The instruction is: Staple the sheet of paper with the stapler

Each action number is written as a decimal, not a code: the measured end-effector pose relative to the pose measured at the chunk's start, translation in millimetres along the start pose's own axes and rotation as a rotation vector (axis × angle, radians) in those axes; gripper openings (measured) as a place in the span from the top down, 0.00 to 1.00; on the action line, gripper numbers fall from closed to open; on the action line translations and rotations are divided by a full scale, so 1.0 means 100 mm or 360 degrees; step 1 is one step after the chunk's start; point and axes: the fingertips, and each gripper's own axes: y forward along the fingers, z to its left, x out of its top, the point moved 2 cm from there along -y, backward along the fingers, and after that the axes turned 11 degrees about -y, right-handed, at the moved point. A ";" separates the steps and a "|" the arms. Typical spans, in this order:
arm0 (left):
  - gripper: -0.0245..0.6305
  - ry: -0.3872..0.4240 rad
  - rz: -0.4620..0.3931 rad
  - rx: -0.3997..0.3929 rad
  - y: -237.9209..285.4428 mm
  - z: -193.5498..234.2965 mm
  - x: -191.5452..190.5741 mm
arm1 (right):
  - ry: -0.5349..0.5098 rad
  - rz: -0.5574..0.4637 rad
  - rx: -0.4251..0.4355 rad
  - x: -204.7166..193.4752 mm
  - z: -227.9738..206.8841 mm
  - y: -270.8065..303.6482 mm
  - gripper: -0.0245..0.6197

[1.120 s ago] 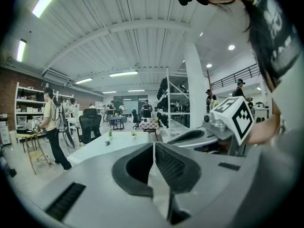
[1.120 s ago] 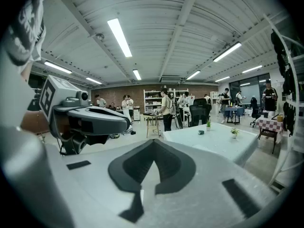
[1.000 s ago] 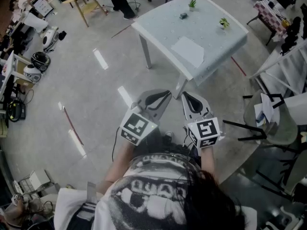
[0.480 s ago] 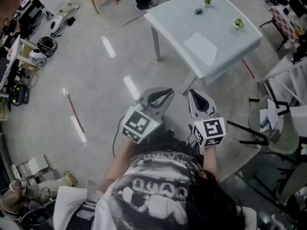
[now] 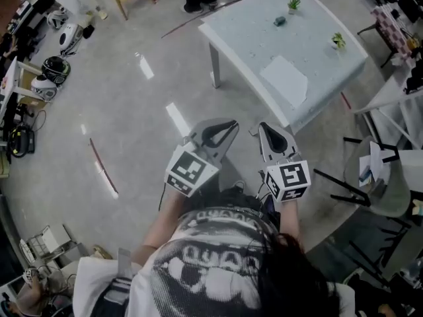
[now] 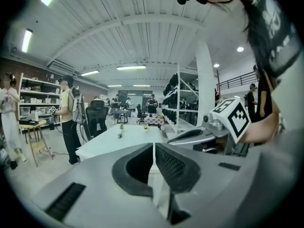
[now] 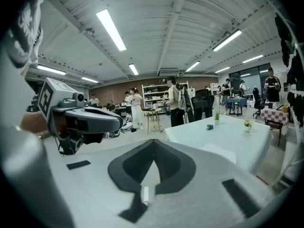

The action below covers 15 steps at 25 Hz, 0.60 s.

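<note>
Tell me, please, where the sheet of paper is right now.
In the head view, the sheet of paper lies flat on the white table, in the picture's upper right, by the table's near edge.

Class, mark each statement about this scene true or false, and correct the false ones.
1. A sheet of paper lies flat on the white table. True.
2. One gripper holds the stapler. False: the right gripper and the left gripper are both shut on nothing. The small dark object, probably the stapler, sits on the table.
3. Two small plants stand on the table. True.
4. A gripper rests on the paper. False: both hang over the floor, short of the table.
</note>
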 end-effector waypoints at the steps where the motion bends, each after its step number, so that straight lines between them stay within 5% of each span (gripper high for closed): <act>1: 0.94 0.0005 0.0008 -0.0017 0.03 0.15 0.04 | 0.0005 0.0003 -0.0014 0.05 -0.02 0.15 0.97; 15: 0.94 0.0088 0.0047 -0.0404 0.48 1.73 0.60 | 0.0154 0.0142 -0.0351 0.44 -0.34 1.73 0.96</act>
